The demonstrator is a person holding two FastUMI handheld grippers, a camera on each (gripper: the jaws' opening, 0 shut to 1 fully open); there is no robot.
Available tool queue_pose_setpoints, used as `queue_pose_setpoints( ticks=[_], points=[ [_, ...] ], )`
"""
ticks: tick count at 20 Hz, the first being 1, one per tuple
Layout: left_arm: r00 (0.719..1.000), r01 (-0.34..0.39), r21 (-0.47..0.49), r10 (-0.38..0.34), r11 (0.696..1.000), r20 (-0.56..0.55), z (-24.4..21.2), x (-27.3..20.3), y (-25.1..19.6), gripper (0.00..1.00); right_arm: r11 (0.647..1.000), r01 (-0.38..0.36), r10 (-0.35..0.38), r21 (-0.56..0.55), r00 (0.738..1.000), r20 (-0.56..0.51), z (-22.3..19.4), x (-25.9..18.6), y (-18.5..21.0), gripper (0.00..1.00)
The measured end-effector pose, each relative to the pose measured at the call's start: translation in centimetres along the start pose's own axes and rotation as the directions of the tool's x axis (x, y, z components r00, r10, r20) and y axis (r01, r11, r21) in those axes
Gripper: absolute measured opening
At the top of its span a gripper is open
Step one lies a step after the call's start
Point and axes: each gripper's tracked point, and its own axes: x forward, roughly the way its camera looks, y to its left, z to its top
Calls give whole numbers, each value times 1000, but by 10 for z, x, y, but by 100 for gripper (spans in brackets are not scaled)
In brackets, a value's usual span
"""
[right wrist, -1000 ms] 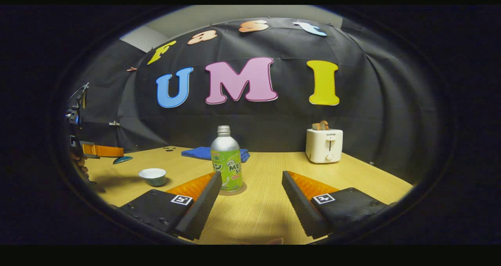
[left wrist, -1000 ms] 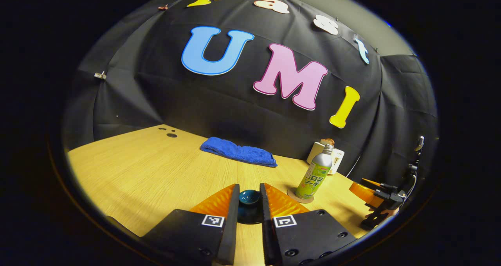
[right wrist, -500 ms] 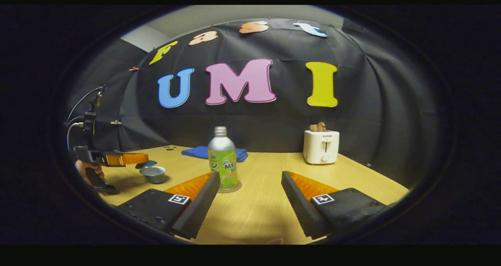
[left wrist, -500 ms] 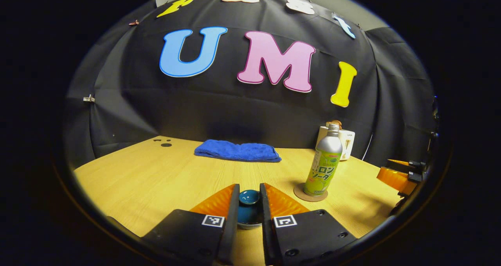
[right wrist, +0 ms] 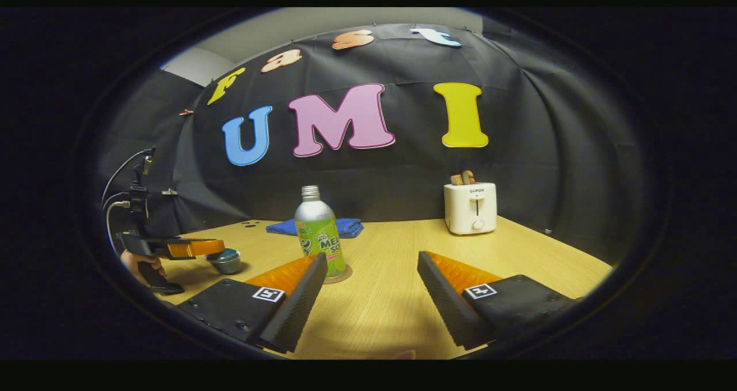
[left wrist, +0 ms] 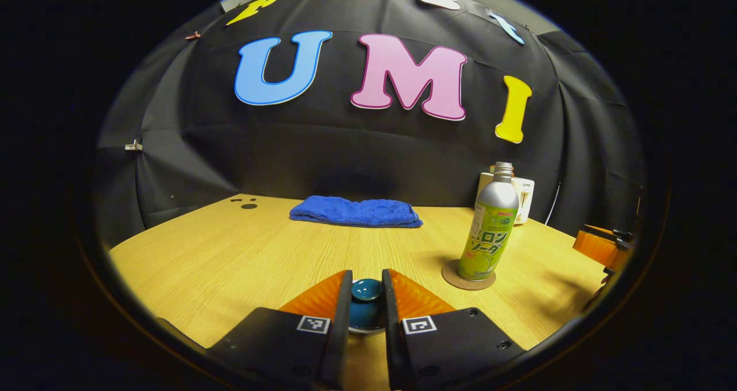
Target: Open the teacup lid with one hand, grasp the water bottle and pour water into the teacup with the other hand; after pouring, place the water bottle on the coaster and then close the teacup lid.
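Note:
My left gripper (left wrist: 367, 292) is shut on the knob of the dark teal teacup lid (left wrist: 367, 290), which rests on the small teacup (right wrist: 225, 261) near the table's left front. The pale cup rim peeks out under the lid between my fingers. The silver and green water bottle (left wrist: 489, 235) stands upright and uncapped on the round cork coaster (left wrist: 469, 277). In the right gripper view the bottle (right wrist: 318, 235) is just beyond my left fingertip. My right gripper (right wrist: 371, 261) is open with nothing in it and hovers apart from the bottle.
A folded blue towel (left wrist: 357, 212) lies at the back of the wooden table (left wrist: 230, 253). A white toaster (right wrist: 470, 208) with bread in it stands at the back right. A hand (right wrist: 138, 261) holds the left gripper by its handle.
My left gripper has carried the lid rightward and down onto the teacup, which stood uncovered a second ago. The right gripper has drifted slightly back, still open.

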Motion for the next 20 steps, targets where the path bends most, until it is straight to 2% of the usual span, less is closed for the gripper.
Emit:
queue_pose_setpoints(
  ticks=[8,9,10,14,15,16,17,18,20],
  points=[
    [1000,-14,35,14,999,-6,-1,2,-2,33,1000,1,-1,11,1000,-5,-4,5,-4,98],
    [1000,-12,36,13,999,-7,-1,2,-3,39,1000,0,0,16,1000,-4,-3,4,-4,98],
    [1000,-10,39,10,999,-6,-1,2,-4,36,1000,3,-3,18,1000,-3,-3,5,-6,98],
    [1000,-15,55,15,998,6,0,-1,-6,38,1000,2,-2,17,1000,0,-3,6,-5,98],
    [1000,-14,49,14,999,8,0,-2,-7,44,1000,2,-2,16,1000,1,-3,6,-6,98],
    [1000,-14,46,13,999,7,1,-2,-8,42,1000,-2,2,16,1000,-2,-4,7,-5,97],
    [1000,-14,46,13,999,9,2,-3,-8,48,1000,-3,3,13,1000,-4,-5,6,-4,97],
    [1000,-14,50,13,999,16,6,-6,-9,47,1000,-3,3,10,1000,-3,-4,6,-4,98],
    [999,-9,58,6,998,43,15,-14,-10,55,1000,-7,7,10,1000,6,0,5,-2,98]
  ],
)
